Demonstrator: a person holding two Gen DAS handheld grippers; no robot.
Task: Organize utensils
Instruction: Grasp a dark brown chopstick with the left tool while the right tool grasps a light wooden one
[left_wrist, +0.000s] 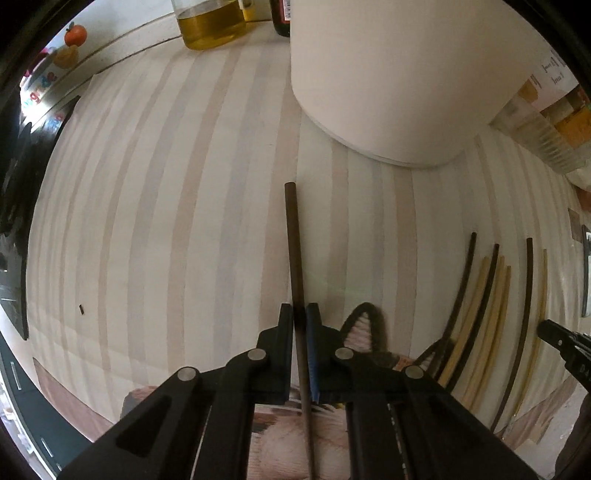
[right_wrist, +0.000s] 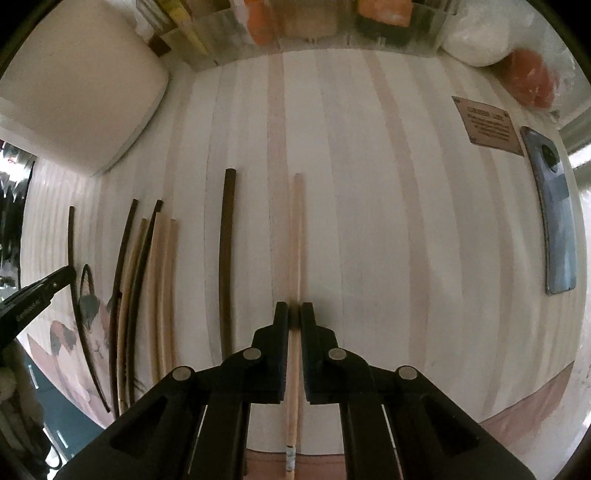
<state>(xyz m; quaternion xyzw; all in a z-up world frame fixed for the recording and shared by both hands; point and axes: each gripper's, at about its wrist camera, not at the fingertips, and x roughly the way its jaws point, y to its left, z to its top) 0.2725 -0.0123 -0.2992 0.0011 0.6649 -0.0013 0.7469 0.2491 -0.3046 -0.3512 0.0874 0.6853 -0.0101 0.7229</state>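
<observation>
Left claw (left_wrist: 300, 314) was clamped on a dark chopstick (left_wrist: 294, 243) lying on the striped worktop (left_wrist: 166, 221); right claw (right_wrist: 294, 314) was clamped on a pale chopstick (right_wrist: 297, 236) lying beside another dark stick (right_wrist: 226, 258).

Left gripper (left_wrist: 300, 314) clamped on dark chopstick (left_wrist: 294, 251), lying flat on striped cloth (left_wrist: 166, 221). White container (left_wrist: 399, 81) beyond. Loose chopsticks (left_wrist: 487, 314) at right, dark and light mixed. Oil bottle (left_wrist: 210, 26) top left.

Light: dim, warm, soft shadows.
Distortion: tablecloth (left_wrist: 184, 221) stripes bow toward black rims.
Blur: containers (right_wrist: 314, 22) at 12 o'clock.
</observation>
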